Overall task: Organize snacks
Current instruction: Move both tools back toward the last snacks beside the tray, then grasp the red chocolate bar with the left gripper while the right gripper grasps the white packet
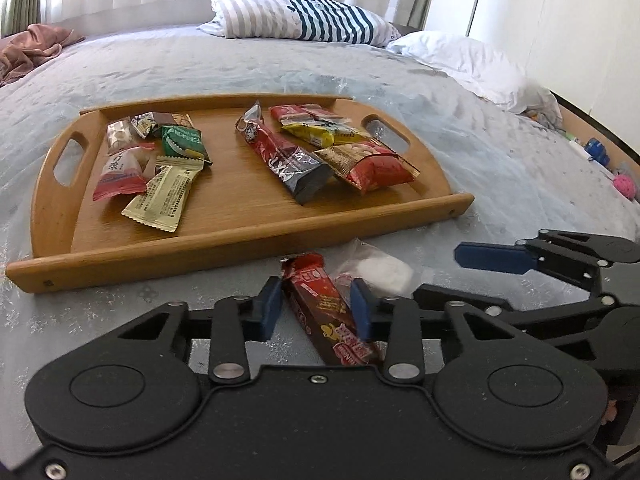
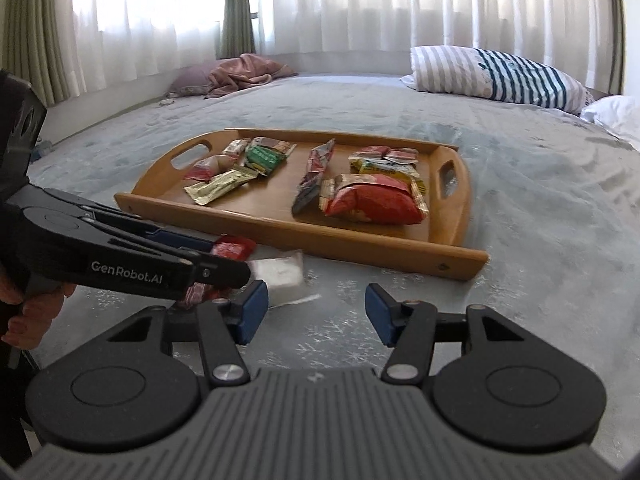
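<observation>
Between left gripper (image 1: pixel 316 308) jaws, red snack bar (image 1: pixel 326 310)

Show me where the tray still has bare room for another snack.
Wooden tray: a bare strip runs down the middle, between the small-packet pile and the big-bag pile, and along the near rim. Both ends by the handles are crowded.

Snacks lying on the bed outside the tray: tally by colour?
red-brown packet: 1
white packet: 1
Total: 2
</observation>
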The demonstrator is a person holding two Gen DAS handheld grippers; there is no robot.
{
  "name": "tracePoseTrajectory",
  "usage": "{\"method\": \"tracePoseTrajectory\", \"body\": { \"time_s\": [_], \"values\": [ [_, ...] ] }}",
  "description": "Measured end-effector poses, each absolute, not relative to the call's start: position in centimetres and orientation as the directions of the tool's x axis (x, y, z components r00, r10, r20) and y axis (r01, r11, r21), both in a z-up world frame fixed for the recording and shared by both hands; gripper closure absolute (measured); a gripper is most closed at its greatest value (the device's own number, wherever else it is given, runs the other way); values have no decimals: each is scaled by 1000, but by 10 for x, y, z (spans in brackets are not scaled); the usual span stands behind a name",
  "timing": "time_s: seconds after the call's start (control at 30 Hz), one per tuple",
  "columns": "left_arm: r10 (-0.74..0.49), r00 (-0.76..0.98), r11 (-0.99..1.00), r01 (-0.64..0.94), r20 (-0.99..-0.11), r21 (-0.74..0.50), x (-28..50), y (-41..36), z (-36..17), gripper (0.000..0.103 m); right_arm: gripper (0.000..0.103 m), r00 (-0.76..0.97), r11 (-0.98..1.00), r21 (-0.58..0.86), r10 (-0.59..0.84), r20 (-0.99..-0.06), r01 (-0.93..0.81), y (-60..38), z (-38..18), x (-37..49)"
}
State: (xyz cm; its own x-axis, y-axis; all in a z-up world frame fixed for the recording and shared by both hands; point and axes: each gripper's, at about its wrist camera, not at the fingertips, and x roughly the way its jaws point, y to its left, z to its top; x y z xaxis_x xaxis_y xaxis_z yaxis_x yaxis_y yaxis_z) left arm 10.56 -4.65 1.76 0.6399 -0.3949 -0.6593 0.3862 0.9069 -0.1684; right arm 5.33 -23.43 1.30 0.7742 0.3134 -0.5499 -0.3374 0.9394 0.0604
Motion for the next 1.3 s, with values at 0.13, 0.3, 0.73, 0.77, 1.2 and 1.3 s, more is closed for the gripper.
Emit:
{"method": "tracePoseTrajectory", "body": {
  "time_s": [0.13, 0.3, 0.73, 0.77, 1.2, 1.3],
  "values": [
    [-383, 644, 913, 370, -662, -169, 106, -40, 20, 70, 35, 760, 930, 80, 340, -554, -358, -223, 10, 59],
    [-362, 660, 921, 362, -658, -145, 102, -34, 22, 70, 34, 753, 929, 96, 348, -559, -358, -210, 6, 65],
    [-346, 687, 930, 343, -639, -134, 100, -26, 29, 75, 60, 753, 932, 117, 348, -559, -344, -206, 4, 68],
    [-342, 692, 931, 342, -635, -129, 99, -26, 30, 75, 60, 756, 933, 112, 344, -556, -342, -206, 5, 67],
    [-332, 696, 935, 332, -636, -125, 96, -21, 27, 75, 39, 755, 938, 93, 326, -570, -335, -201, 5, 70],
    [-331, 694, 936, 326, -640, -130, 97, -21, 25, 75, 38, 761, 942, 57, 303, -573, -331, -194, 4, 75]
  ]
}}
